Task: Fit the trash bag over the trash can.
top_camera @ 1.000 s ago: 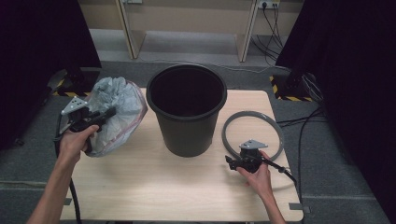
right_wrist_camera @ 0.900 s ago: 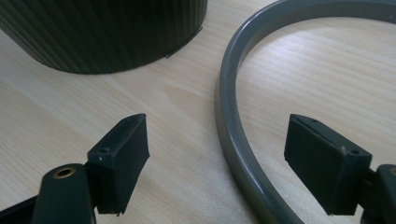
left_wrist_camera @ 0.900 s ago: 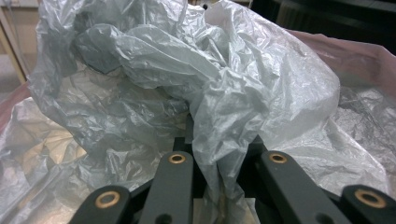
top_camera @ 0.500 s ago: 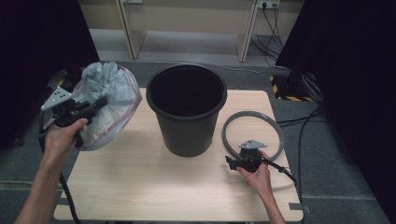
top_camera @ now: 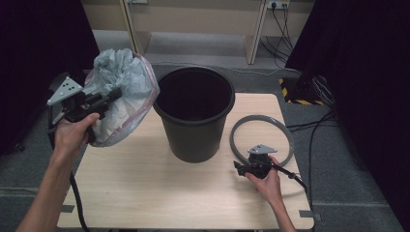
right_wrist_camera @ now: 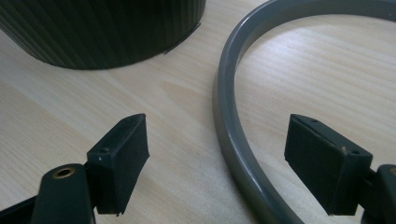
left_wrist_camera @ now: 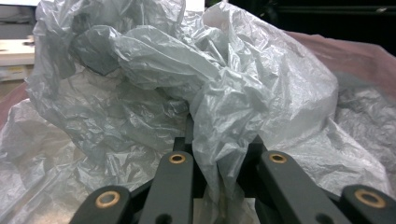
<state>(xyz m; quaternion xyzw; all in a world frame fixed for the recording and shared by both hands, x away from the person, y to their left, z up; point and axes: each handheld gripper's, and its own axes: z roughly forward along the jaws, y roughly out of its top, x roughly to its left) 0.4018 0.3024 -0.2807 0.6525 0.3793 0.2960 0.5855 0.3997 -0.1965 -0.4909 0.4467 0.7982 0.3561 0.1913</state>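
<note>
Lifting the bag off the bench

I am raising my left hand-held gripper [top_camera: 112, 95] with the crumpled plastic bag [top_camera: 123, 92] pinched in it; the bag is now hanging clear of the bench [top_camera: 145, 183], higher beside the black bucket [top_camera: 196, 116] than a second ago.

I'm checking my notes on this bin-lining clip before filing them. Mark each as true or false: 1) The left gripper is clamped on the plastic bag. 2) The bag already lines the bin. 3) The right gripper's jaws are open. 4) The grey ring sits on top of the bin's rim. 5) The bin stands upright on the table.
1) True: the left gripper is shut on a fold of the plastic bag.
2) False: the bag hangs in the air left of the black bin.
3) True: the right gripper is open, its jaws astride the grey ring.
4) False: the ring lies flat on the table, right of the bin.
5) True.
</note>
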